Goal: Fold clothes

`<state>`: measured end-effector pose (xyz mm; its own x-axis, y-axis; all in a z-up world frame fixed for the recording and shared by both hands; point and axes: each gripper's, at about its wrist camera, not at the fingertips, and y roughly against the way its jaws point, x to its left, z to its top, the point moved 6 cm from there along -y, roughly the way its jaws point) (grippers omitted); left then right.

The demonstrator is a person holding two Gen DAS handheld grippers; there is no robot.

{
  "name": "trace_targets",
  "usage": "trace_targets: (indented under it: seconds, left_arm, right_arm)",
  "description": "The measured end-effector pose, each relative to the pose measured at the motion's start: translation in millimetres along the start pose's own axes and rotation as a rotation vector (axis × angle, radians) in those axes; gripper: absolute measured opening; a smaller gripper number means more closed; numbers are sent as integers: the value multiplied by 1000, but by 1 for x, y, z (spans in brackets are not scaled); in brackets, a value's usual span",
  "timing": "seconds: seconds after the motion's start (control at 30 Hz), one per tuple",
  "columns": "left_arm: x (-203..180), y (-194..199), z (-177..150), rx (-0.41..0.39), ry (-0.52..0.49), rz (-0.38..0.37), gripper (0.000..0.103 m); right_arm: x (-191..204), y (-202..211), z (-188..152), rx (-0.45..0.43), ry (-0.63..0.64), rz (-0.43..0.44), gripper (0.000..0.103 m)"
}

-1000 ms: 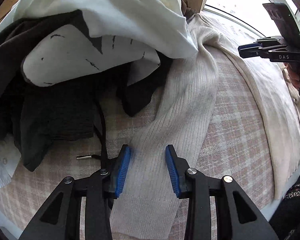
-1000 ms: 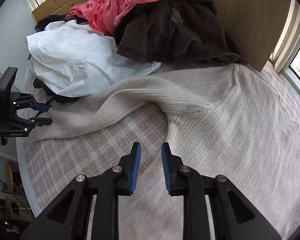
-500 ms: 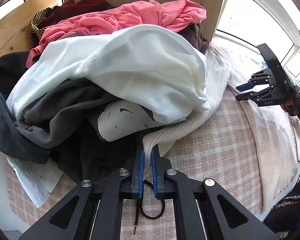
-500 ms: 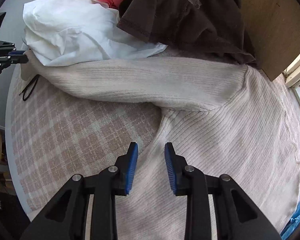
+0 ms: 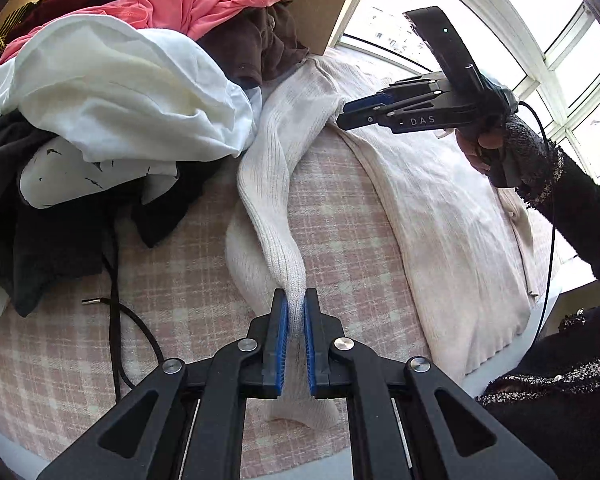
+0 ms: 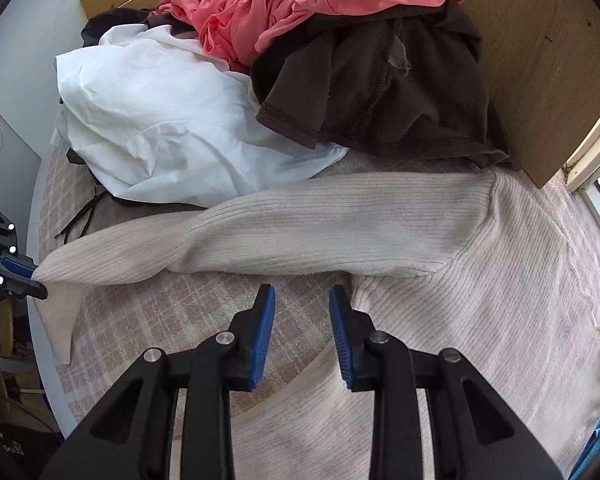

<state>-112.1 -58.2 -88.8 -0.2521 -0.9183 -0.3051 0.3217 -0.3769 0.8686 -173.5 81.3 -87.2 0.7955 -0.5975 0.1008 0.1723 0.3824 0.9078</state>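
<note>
Sleeve now stretched across plaid tabletop

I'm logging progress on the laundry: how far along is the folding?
Early. The cream sweater is spread flat on the checked cloth, no fold yet. In hand: the left hand-held gripper pinches its sleeve; the right hand-held gripper is open above the armpit. The clothes pile waits.

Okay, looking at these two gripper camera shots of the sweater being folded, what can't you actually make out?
- Left wrist view: the sleeve cuff past the left gripper, partly hidden by its shut jaws.
- Right wrist view: the cream sweater hem and far sleeve, cut off by the frame edge.
- Both views: clothes under the white shirt, buried in the pile.
</note>
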Motion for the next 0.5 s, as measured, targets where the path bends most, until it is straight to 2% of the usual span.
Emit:
trace_targets:
  seconds: [0.13,0.2,0.3,0.5]
  left_arm:
    - [8,6,-1,-3,4,5,7]
    - [14,13,2,-10,4,-24,7]
    - [20,26,11,-8,-28,5,7]
    - [27,52,35,-61,-44,19,7]
  right_arm:
    - [-9,18,-1,1,-109,73,28]
    - [-19,35,11,-6,-156,52,28]
    - [-34,62,26,-18,-227,14,28]
    - [-50,80,107,-74,-276,-64,29]
